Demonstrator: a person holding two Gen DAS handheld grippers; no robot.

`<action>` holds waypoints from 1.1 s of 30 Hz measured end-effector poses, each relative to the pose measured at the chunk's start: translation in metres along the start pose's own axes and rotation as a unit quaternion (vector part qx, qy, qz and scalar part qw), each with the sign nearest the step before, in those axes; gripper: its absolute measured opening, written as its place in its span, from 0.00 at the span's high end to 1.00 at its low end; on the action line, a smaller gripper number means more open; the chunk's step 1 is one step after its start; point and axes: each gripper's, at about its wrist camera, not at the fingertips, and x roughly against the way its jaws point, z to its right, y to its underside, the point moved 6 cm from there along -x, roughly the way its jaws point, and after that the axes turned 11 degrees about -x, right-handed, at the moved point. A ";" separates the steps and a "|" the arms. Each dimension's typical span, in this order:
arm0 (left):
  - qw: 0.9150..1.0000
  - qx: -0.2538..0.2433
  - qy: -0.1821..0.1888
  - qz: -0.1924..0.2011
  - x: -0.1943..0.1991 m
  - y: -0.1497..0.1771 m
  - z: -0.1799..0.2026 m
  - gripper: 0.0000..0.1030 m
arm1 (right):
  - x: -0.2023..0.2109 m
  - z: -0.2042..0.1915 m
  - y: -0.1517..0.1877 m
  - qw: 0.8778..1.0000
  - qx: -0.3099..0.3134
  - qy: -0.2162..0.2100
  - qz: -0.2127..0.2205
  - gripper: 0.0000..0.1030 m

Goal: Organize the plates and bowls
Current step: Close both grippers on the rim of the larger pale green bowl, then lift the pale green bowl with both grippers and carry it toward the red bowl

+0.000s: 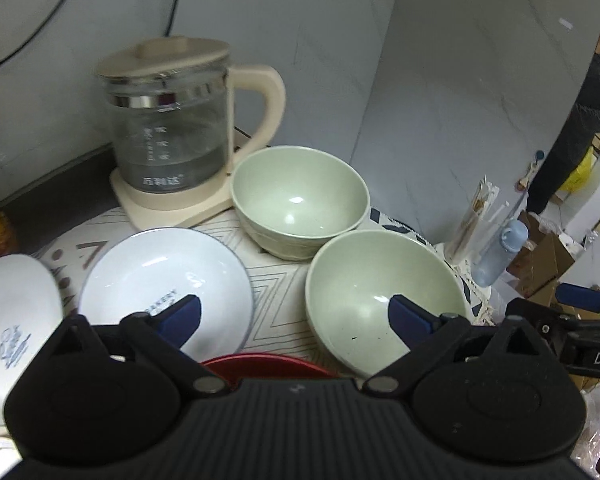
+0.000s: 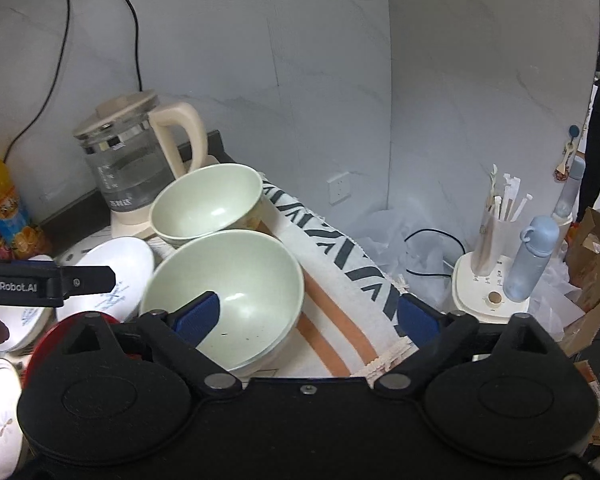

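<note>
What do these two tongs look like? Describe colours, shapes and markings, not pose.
Both tongs, left and right, look alike: matte black bodies with ribbed centres, two round domed housings, silver pivot pins and blue ribbed finger pads. White lettering "GenRobot.AI" marks the left one's side, seen from the right wrist view. No cables or sleeves show.

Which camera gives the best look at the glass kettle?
The left wrist view: the glass kettle sits large and unobstructed, with base, lid, handle and printed label all visible. In the right wrist view it is smaller, and a green bowl hides part of its base.
</note>
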 end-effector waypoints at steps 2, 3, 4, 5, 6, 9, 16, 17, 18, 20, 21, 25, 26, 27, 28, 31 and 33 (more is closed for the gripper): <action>1.000 0.000 0.010 -0.004 -0.009 -0.003 0.002 0.07 | -0.005 0.001 -0.001 1.000 0.002 0.001 -0.002 0.15; 1.000 -0.003 0.012 -0.005 -0.014 -0.004 0.004 0.07 | -0.007 0.001 -0.001 1.000 0.004 0.001 -0.004 0.16; 1.000 -0.008 0.016 -0.008 -0.018 -0.005 0.006 0.08 | -0.010 0.002 -0.001 1.000 0.006 0.002 -0.006 0.17; 1.000 -0.012 0.021 -0.011 -0.022 -0.006 0.008 0.08 | -0.014 0.003 -0.001 1.000 0.005 0.002 -0.011 0.18; 0.999 -0.013 0.025 -0.015 -0.026 -0.007 0.009 0.11 | -0.017 0.005 -0.001 1.000 0.003 0.002 -0.016 0.20; 0.999 -0.013 0.036 -0.028 -0.040 -0.008 0.012 0.21 | -0.026 0.007 0.001 1.000 -0.003 -0.004 -0.029 0.26; 0.997 -0.013 0.048 -0.055 -0.068 -0.009 0.017 0.41 | -0.050 0.013 0.006 0.998 -0.018 -0.004 -0.056 0.36; 0.997 -0.015 0.050 -0.058 -0.072 -0.009 0.018 0.43 | -0.054 0.014 0.006 0.998 -0.021 -0.004 -0.060 0.37; 0.997 -0.015 0.051 -0.063 -0.077 -0.009 0.018 0.51 | -0.058 0.015 0.007 0.998 -0.024 -0.003 -0.064 0.39; 0.995 -0.010 0.053 -0.078 -0.089 -0.008 0.018 0.60 | -0.066 0.015 0.008 0.997 -0.025 0.000 -0.075 0.42; 0.995 -0.007 0.052 -0.088 -0.094 -0.007 0.018 0.63 | -0.070 0.015 0.008 0.997 -0.026 -0.001 -0.079 0.47; 0.994 0.004 0.053 -0.100 -0.103 -0.006 0.014 0.72 | -0.086 0.013 0.011 0.994 -0.028 0.003 -0.103 0.59; 0.993 0.004 0.053 -0.102 -0.105 -0.006 0.013 0.74 | -0.089 0.012 0.011 0.994 -0.027 0.002 -0.106 0.60; 0.993 0.003 0.053 -0.105 -0.107 -0.006 0.013 0.77 | -0.091 0.012 0.013 0.994 -0.027 0.000 -0.110 0.61; 0.993 0.002 0.052 -0.108 -0.109 -0.005 0.013 0.81 | -0.094 0.012 0.015 0.993 -0.027 -0.003 -0.115 0.65; 0.992 0.005 0.055 -0.111 -0.112 -0.006 0.013 0.88 | -0.101 0.006 0.020 0.991 -0.026 -0.024 -0.131 0.85; 0.993 0.005 0.052 -0.110 -0.110 -0.007 0.013 0.88 | -0.101 0.004 0.019 0.991 -0.021 -0.014 -0.128 0.86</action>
